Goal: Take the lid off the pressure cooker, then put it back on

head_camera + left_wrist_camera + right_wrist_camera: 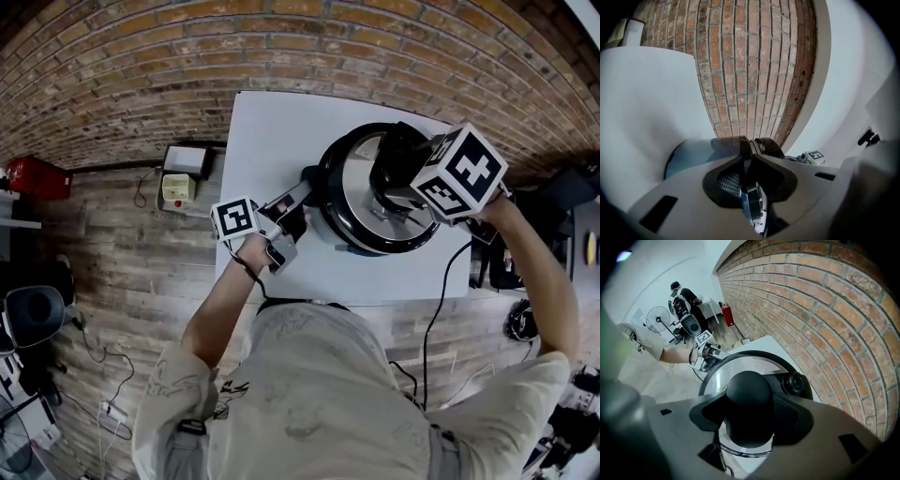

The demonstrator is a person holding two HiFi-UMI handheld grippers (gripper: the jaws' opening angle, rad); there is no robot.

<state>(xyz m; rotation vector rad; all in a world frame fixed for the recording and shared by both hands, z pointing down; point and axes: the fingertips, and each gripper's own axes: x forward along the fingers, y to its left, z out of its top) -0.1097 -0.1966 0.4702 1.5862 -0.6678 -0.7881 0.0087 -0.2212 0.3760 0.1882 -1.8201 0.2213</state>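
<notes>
Pressure cooker (325, 208) stands on the right half of the white table (272, 122), which is set against a brick wall (750, 61). Its silver lid (354, 192) lies over the pot, and I cannot tell whether it rests on the rim or hangs just clear of it. My right gripper (750, 425) points steeply down over the middle of the lid, its jaws spread wide and pinching the round black knob (749, 397) from both sides. A small black valve (794, 383) sits on the lid just beside the knob, toward the wall. My left gripper (751, 185) reaches in roughly level from the cooker's left side, its jaws drawn nearly together and clamped on the thin side handle (311, 178). In the right gripper view I see a person (686, 298) and a standing fan (658, 317) far off across the room.
</notes>
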